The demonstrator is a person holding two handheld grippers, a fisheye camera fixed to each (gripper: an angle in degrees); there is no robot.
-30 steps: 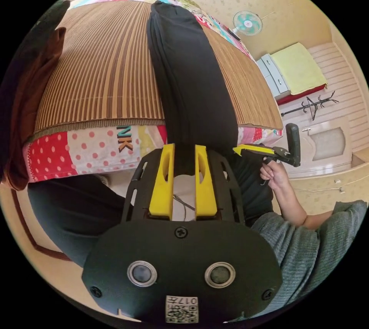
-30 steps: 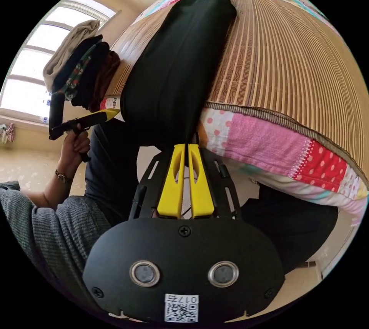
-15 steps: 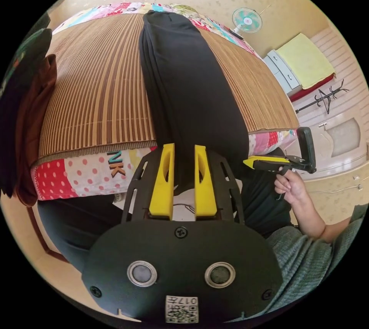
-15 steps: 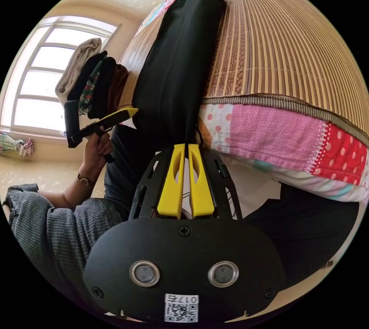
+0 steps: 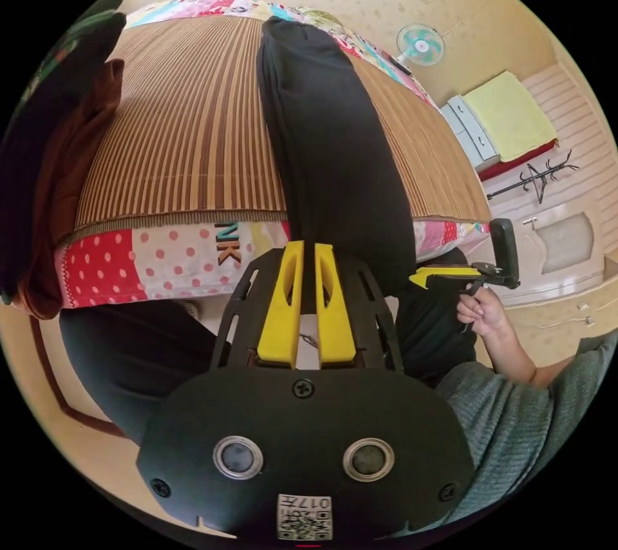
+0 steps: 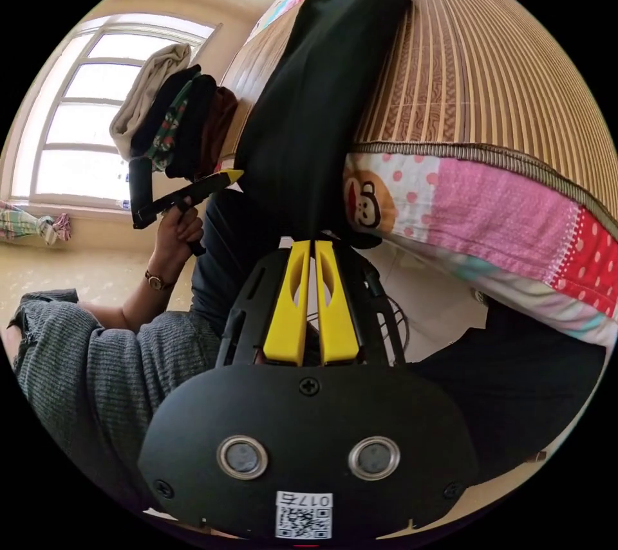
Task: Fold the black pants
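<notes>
The black pants [image 5: 335,145], folded lengthwise into a long strip, lie across the striped bamboo mat [image 5: 187,125] and hang over the bed's near edge. My left gripper [image 5: 306,249] has its yellow jaws drawn close together on the hanging end of the pants. In the right gripper view, the pants [image 6: 315,100] run away over the mat [image 6: 489,74]. My right gripper [image 6: 312,246] is shut, its tips pinching the pants' lower end. Each gripper also shows from the side in the other view, left gripper [image 6: 222,179] and right gripper [image 5: 428,277], each held by a hand at the pants' edge.
A patchwork quilt [image 5: 161,254] covers the mattress under the mat. A pile of folded clothes [image 6: 174,119] sits on the bed's far side by the window [image 6: 77,125]. A wall fan [image 5: 420,45], drawers [image 5: 473,128] and a coat rack [image 5: 534,180] stand by the wall.
My left gripper's jaws have closed from wide apart to narrow on the pants' hanging end. The right jaws stay shut. Both views have shifted slightly.
</notes>
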